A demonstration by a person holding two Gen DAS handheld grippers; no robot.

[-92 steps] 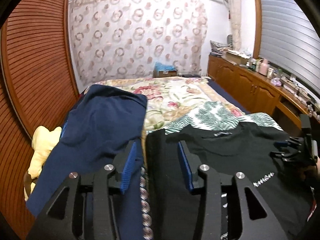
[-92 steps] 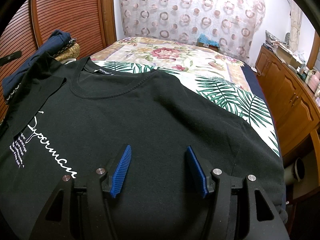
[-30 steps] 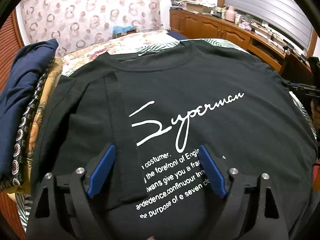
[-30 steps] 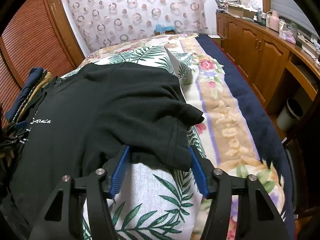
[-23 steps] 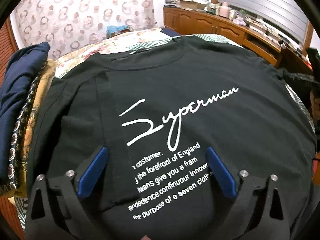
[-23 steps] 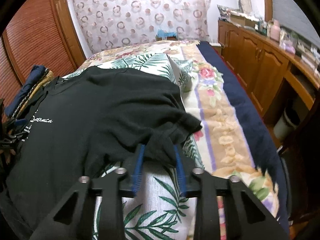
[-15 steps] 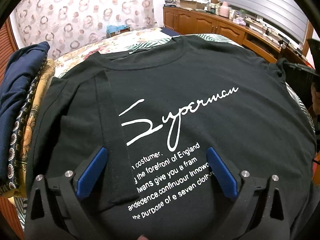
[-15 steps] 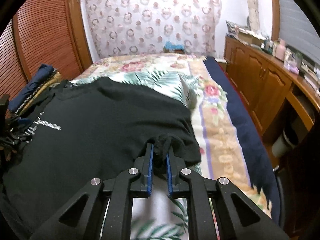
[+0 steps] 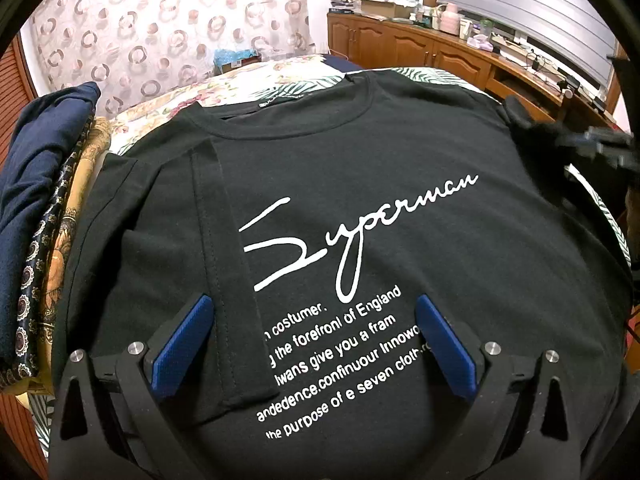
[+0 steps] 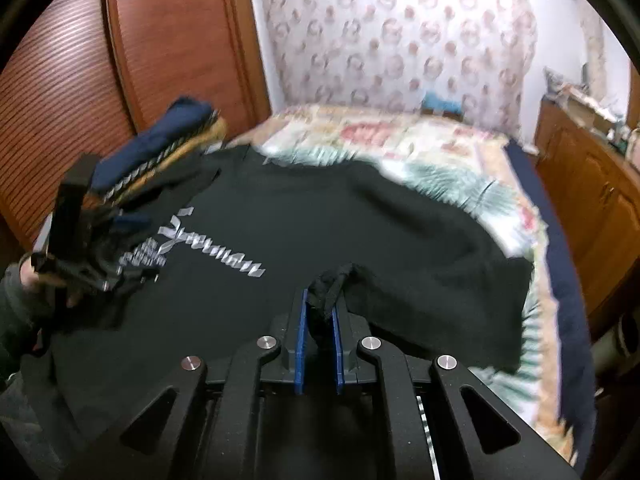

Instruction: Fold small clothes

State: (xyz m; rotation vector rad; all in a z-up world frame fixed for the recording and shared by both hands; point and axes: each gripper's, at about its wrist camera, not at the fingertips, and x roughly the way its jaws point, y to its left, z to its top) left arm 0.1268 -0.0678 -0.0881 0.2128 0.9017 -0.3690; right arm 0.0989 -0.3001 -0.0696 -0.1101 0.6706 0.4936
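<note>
Black cotton T-shirt w/ white script print [image 9: 360, 184] spread face-up on floral-and-palm-print bedspread [image 10: 420, 140], collar toward far end. Left sleeve already folded in over chest. Stack of folded clothes, navy on top [image 9: 36, 184], just beside shirt on left.

Right gripper [image 10: 319, 320]: blue pads clamped tight on bunched right sleeve [image 10: 440, 292], fabric pinched between. Left gripper [image 9: 316, 344]: jaws at full spread, nothing held, hovering over lower print.

Risks, as judged: thin bunched pinch could slip mid-carry, dropping sleeve short → crooked fold. Pulling sleeve across w/o left gripper pinning body may drag whole shirt sideways, undoing left fold or nudging stack. Bunched grab likely leaves wrinkles unless smoothed after.
</note>
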